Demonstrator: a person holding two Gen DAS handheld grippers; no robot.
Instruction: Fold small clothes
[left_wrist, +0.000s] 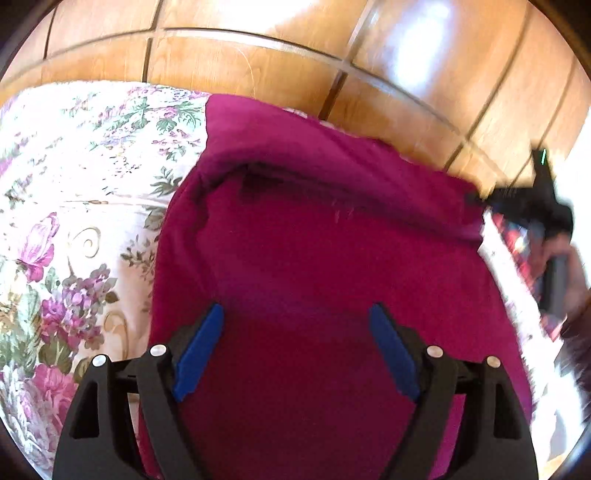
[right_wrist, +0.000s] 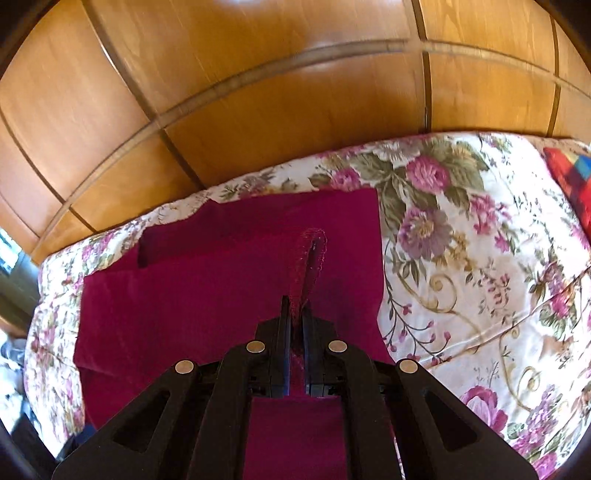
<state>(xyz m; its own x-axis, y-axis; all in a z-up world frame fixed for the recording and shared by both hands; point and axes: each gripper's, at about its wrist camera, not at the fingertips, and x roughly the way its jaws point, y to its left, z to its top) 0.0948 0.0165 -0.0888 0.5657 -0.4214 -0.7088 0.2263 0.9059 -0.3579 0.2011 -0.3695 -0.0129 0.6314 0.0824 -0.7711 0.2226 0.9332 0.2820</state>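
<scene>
Right wrist view is showing the right gripper (right_wrist: 294, 310) with its jaws pressed together on a raised hem ridge of the magenta garment (right_wrist: 221, 295), which is lying spread over the floral bedspread (right_wrist: 461, 277) in front of the wooden wardrobe (right_wrist: 258, 110). On the garment's far side, toward the wardrobe, one layer is already lying doubled over another. Beyond the garment's right edge, a multicoloured patterned item (right_wrist: 570, 184) is resting at the bedspread's far corner.

Left wrist view is showing the left gripper (left_wrist: 295, 350) hovering above the garment's near portion with its blue pads (left_wrist: 199, 354) spread wide and gripping nothing. At the garment's right edge, the other gripper is pinching the cloth, blurred, with a hand (left_wrist: 569, 273) behind it.

The pinch is taking only a narrow strip of hem, so a quick pull is likely to let the fabric slip free. With the left jaws holding nothing, the garment's near end is unanchored and may be dragging or bunching across the soft bedspread, skewing the fold. Lifting could also be disturbing the layer already doubled over near the wardrobe.
</scene>
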